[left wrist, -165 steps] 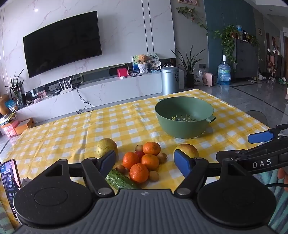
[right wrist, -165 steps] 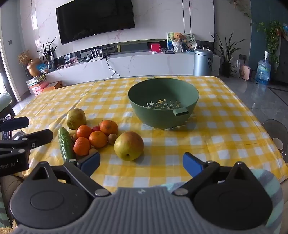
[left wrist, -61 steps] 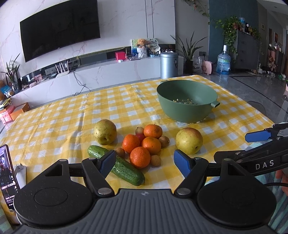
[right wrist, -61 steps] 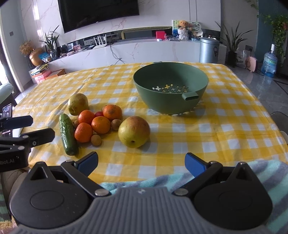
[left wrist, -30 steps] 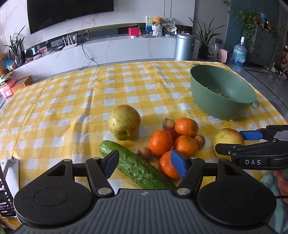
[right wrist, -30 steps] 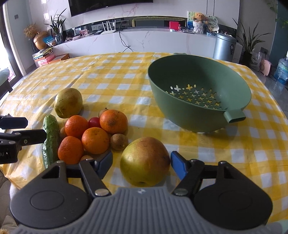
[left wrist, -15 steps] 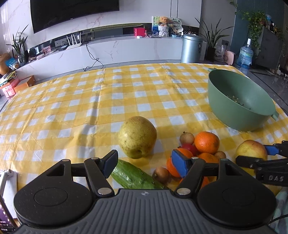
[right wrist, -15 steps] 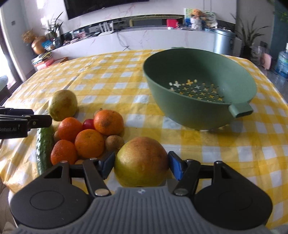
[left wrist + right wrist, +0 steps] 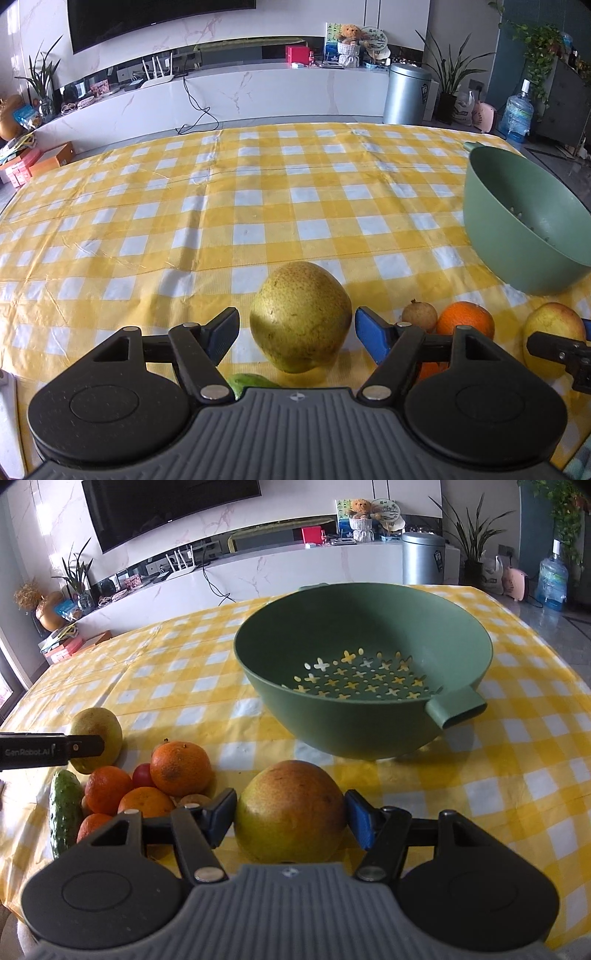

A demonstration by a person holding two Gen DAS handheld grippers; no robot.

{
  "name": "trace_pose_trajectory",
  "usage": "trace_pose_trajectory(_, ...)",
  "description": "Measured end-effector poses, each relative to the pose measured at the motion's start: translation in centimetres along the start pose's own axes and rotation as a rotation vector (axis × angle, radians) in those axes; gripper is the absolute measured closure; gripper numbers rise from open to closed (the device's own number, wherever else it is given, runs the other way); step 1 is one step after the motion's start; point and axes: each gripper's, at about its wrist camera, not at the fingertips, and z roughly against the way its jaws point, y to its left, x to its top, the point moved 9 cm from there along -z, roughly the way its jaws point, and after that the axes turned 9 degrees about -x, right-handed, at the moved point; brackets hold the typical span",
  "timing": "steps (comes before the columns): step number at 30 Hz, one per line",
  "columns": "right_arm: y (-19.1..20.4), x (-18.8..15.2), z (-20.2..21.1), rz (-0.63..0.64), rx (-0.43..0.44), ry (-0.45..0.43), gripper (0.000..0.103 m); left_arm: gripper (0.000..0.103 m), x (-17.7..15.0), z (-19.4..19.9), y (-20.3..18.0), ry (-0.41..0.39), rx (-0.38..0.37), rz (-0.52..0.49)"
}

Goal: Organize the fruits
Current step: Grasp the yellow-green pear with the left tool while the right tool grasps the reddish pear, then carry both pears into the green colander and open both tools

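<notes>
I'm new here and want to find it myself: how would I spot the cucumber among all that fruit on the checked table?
Start at the big green bowl on the yellow checked cloth, then look left to the heap of oranges. At the heap's outer left edge lies the cucumber. It is the only long, dark green, bumpy thing; everything beside it is round.

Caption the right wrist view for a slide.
Right claw shut on a reddish-yellow round pear, before an empty green perforated plastic colander.
</notes>
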Motion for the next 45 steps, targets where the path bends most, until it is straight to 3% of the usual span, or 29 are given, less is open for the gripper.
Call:
trace_pose_trajectory(7, -0.1, -0.1, 0.0, -0.004, 0.008, -0.009, 0.041, 0.021, 0.1, -1.0, -0.3, 0.028, 0.002, -0.001)
trace_pose_trajectory(11, 0.0, -0.1, 0.0, 0.008, 0.004, -0.015, 0.041, 0.03, 0.1, -1.0, -0.2, 0.033, 0.007, 0.013)
trace_pose_trajectory(17, -0.1, -0.2, 0.1, 0.001, 0.007, -0.016, 0.041, 0.031, 0.1, -0.9, -0.5, 0.037, 0.026, 0.02)
trace_pose_trajectory(28, 0.5, 0.3, 2.9, 0.026, 0.07, -0.111, 0.042, 0.031, 0.6, 4.9, -3.3, -0.033, 0.029, 0.007)
trace_pose_trajectory(38, -1.3, 2.7, 8.2, 0.031, 0.111, -0.192, 0.042, 0.031, 4.0, 8.6, -9.9, -0.094, -0.092, -0.078)
trace_pose_trajectory(45, -3.8, 6.7, 9.9, 0.191, 0.057, -0.213, 0.042, 0.031, 6.1, 7.3, -14.9, -0.088, -0.183, -0.155)
